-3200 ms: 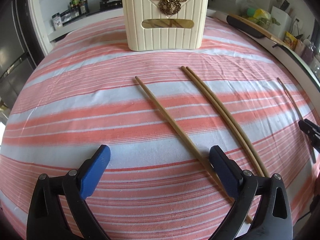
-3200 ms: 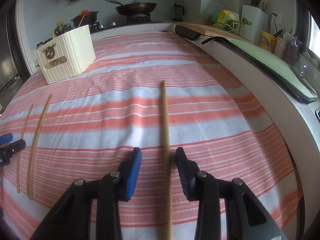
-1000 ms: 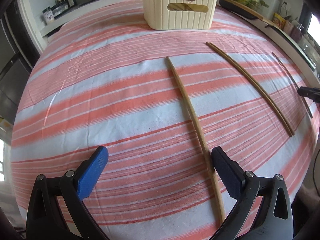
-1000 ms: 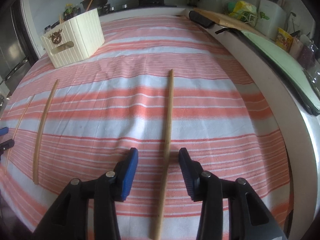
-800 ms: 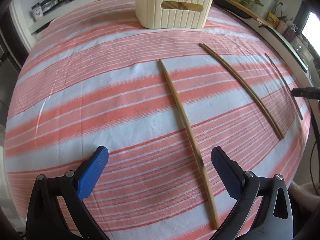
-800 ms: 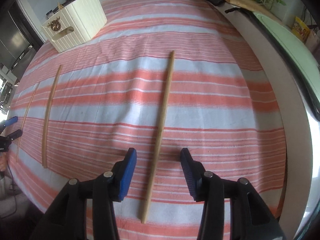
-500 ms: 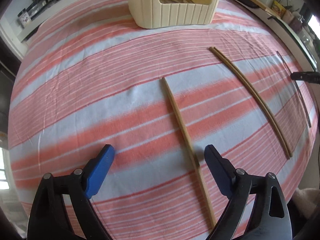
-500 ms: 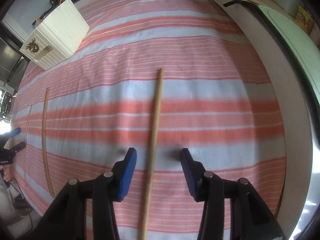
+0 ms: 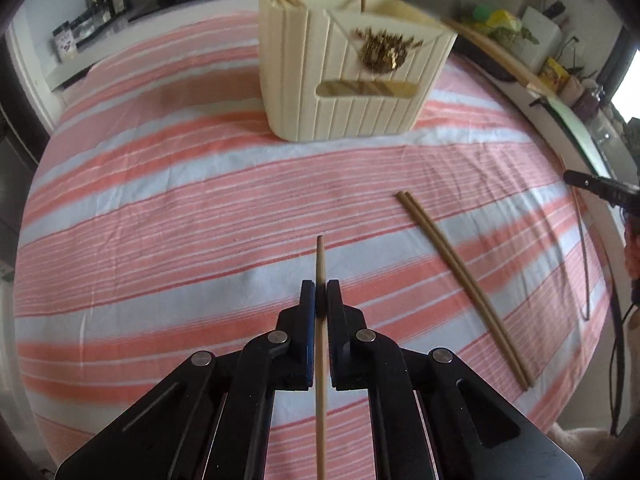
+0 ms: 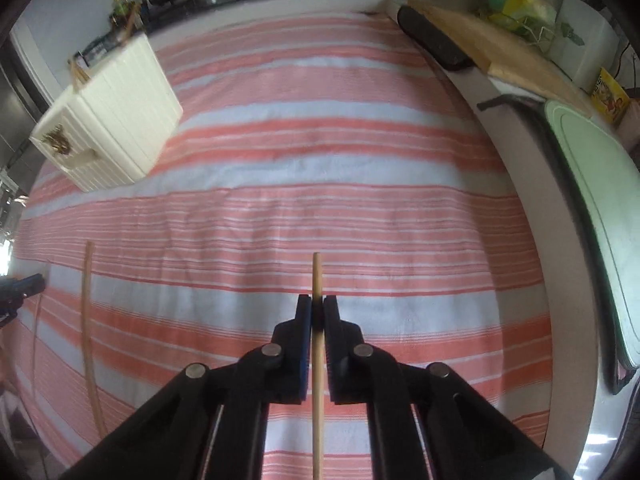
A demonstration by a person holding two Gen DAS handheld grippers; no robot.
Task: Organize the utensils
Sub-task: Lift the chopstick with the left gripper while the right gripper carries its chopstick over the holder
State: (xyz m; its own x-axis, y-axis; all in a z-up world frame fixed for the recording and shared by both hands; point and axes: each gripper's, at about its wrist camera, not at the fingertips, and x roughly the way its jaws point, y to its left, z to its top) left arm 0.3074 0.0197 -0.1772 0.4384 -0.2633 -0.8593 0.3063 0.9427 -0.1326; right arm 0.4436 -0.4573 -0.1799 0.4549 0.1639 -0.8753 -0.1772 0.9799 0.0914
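- The left tongs (image 9: 320, 294) have just clamped shut on a chopstick (image 9: 320, 264); the blue pads pinch the thin shaft between them. The stick runs straight along the jaw line, its blunt tip poking out ahead and its tail passing back between the black arms.
- The right tongs (image 10: 317, 308) have just closed the same way on another stick (image 10: 317, 276), pale round wood, gripped near its front end with the rest trailing back under the camera.
- Both tongs are black plastic with silver rivets at the joints and flat blue pads (image 9: 307, 304) at the tips.
- The cloth (image 9: 180, 208) covers the whole table: woven cotton in broad coral and white stripes with fine lines between, lightly creased.
- The box (image 9: 348, 92) stands upright on the cloth's far side in the left view. It is cream, ribbed in vertical slats, with a slot handle and a gold stag emblem on the front. Several wooden sticks stand in it, leaning out over the rim.
- A pair (image 9: 460, 276) of darker, slim chopsticks lies flat on the cloth to the right of the left tongs, side by side and touching, slanting away toward the box.
- In the right view that pair (image 10: 89, 320) lies at the far left, well apart from the held stick.
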